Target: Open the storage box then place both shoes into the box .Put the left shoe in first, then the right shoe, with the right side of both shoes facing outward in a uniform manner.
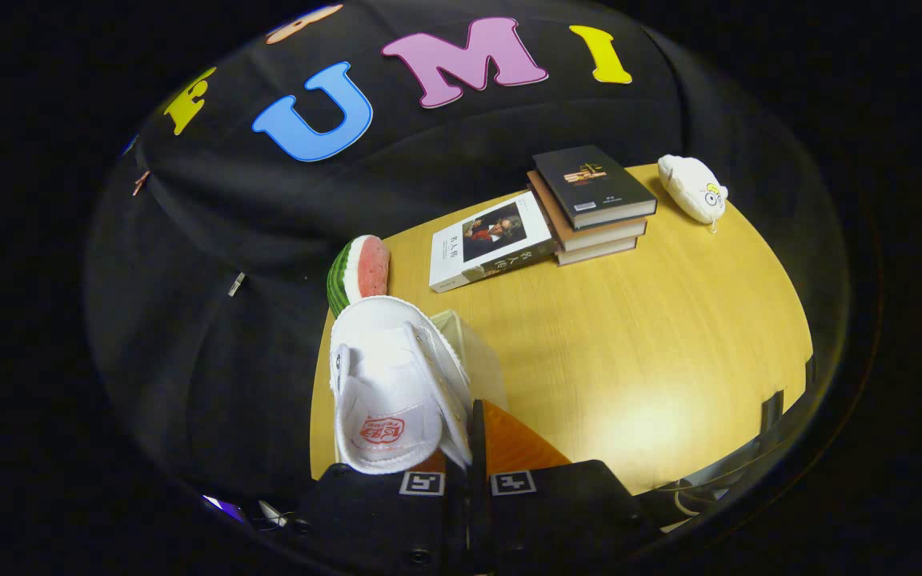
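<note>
tabletop (669, 336) lies open beyond the hand-held gripper (467, 456) clamped on the white shoe's (389, 384) rim.

The white shoe (393, 392) is hiding most of the clear box (473, 360) and the bottom of the watermelon slice (359, 272). The tool (467, 472) is covering the shoe's heel edge, so its grip there is hard to see. The top book (593, 186) is hiding the books under it.

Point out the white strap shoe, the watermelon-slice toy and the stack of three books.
White strap shoe (385, 384): gripper view, on its upper straps.
Watermelon-slice toy (358, 272): gripper view, on the red flesh face.
Stack of three books (593, 192): gripper view, on the dark top cover.
</note>
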`<state>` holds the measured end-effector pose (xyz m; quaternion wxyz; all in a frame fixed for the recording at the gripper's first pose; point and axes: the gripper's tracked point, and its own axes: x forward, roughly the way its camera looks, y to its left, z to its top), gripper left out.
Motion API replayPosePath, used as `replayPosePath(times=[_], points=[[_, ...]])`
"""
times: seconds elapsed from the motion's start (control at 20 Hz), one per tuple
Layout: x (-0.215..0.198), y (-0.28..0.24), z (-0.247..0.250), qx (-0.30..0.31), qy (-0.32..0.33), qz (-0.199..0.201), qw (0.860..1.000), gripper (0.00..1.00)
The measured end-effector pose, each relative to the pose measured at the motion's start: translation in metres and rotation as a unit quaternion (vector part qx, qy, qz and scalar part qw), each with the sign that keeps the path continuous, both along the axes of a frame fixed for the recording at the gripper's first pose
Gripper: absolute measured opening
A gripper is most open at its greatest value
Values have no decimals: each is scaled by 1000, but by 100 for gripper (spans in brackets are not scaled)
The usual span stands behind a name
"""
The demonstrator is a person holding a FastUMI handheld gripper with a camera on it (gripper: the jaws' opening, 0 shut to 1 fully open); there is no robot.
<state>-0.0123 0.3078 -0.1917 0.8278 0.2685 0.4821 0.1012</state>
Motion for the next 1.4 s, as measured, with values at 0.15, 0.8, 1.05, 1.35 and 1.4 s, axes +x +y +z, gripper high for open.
replayPosePath(times=[0.15,0.8,1.05,1.35,1.4], points=[[-2,29,-18,-21,33,-4,999,6],[15,79,-62,-44,24,9,999,67],[16,79,-39,-33,-11,23,999,99],[24,59,-2,-38,-105,57,992,99],[26,51,5,-42,-124,58,990,99]])
